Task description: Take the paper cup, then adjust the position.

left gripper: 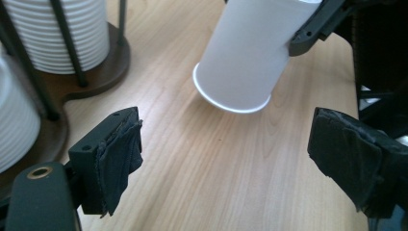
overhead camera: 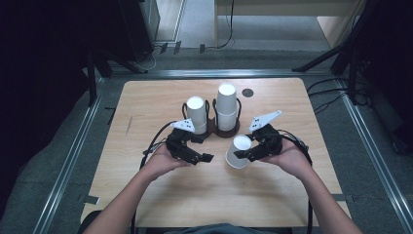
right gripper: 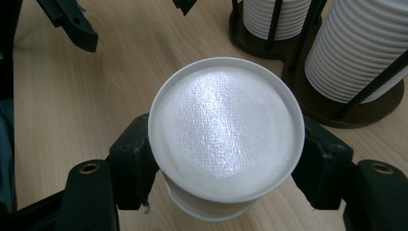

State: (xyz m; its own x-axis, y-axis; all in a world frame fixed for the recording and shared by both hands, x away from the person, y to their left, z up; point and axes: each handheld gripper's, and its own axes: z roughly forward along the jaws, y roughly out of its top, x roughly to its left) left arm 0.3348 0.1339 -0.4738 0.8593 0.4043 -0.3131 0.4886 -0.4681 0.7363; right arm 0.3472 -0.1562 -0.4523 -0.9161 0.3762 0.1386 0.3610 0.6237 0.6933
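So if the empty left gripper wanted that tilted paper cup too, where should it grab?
On the bare side wall near the open rim of the paper cup, coming in level across the table. The right gripper already clamps the closed-base end, and the rim tilts towards the left gripper, probably within easy reach.

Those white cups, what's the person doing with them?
A person at a wooden table holds a gripper in each hand. The right gripper is clamped on a single white paper cup, turned bottom-up and tilted, its rim just above the table. The left gripper is open with nothing between its jaws, beside that cup. Behind them, two stacks of cups stand upside down in a dark holder.
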